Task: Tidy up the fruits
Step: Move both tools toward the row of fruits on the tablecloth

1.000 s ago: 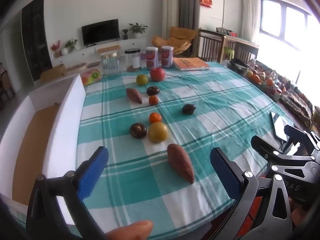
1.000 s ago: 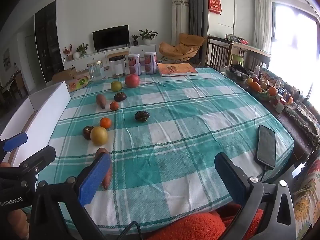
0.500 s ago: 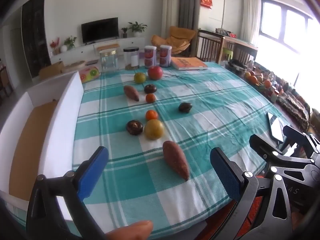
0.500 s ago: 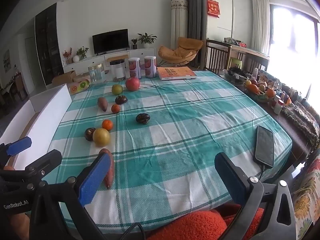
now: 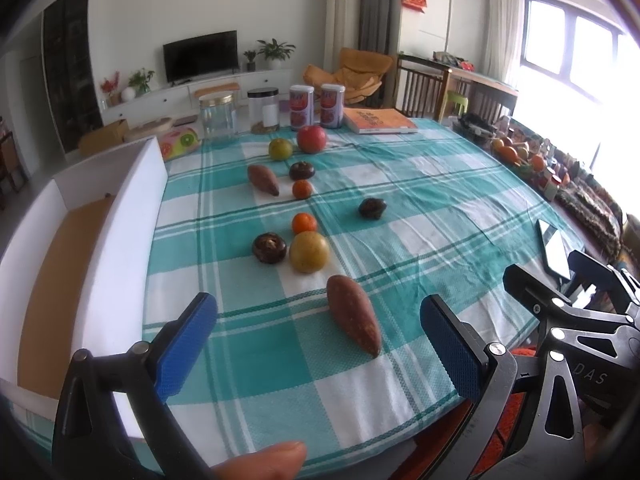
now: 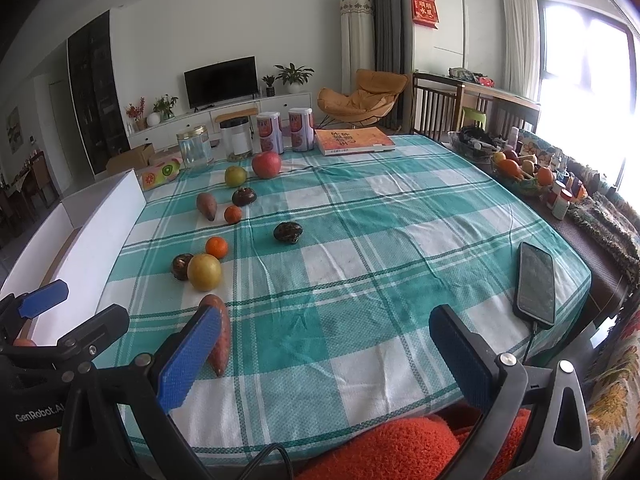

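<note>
Near sweet potato (image 6: 219, 340): upper left part hidden behind blue left pad (image 6: 188, 354) of right gripper. White box (image 5: 100, 264): near end cut off behind left gripper frame; interior partly hidden by its wall. Fruit bowl (image 6: 520, 176) at far right of counter: contents too small to identify. Text on cans (image 5: 302, 106): illegible. Window area (image 5: 580, 80): overexposed.

Pretty bright daylight here, all pouring in from the window (image 5: 576, 52) on the right, which is totally blown out to white in both views. The tablecloth (image 6: 360, 248) is evenly lit with only soft, short shadows under the fruit. Heavy fisheye bend, with dark vignetting in the corners. The middle is sharp; the near blue finger pads (image 5: 186, 346) look a bit soft.
</note>
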Motion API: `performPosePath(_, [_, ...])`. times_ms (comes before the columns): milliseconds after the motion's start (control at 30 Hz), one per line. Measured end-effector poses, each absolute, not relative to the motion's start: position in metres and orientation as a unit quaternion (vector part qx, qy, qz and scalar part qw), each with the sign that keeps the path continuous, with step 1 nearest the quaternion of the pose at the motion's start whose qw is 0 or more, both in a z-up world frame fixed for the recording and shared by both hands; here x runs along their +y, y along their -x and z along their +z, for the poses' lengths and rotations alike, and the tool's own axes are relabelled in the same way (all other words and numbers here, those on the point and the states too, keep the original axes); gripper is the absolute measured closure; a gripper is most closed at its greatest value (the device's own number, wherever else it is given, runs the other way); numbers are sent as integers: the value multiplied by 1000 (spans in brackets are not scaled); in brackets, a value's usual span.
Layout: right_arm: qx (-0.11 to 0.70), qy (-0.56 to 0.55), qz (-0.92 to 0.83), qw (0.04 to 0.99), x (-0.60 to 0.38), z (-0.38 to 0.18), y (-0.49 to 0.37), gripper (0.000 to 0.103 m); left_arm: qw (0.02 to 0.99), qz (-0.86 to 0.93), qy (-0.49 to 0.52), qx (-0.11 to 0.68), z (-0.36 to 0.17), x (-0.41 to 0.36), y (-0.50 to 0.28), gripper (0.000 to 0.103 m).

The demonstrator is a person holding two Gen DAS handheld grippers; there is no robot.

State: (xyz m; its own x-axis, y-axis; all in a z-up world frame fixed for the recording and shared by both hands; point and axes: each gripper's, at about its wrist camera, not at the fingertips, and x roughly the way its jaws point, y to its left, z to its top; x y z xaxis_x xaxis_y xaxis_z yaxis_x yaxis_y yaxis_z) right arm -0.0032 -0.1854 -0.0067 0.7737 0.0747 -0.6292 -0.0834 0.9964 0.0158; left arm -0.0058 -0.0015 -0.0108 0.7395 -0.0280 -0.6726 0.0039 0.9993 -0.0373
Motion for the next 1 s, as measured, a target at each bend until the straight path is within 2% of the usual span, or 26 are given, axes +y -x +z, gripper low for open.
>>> performPosePath(1000, [335,-2,47,941,-185,-10,5,0,928,-7,21,372,-25,2,7,1])
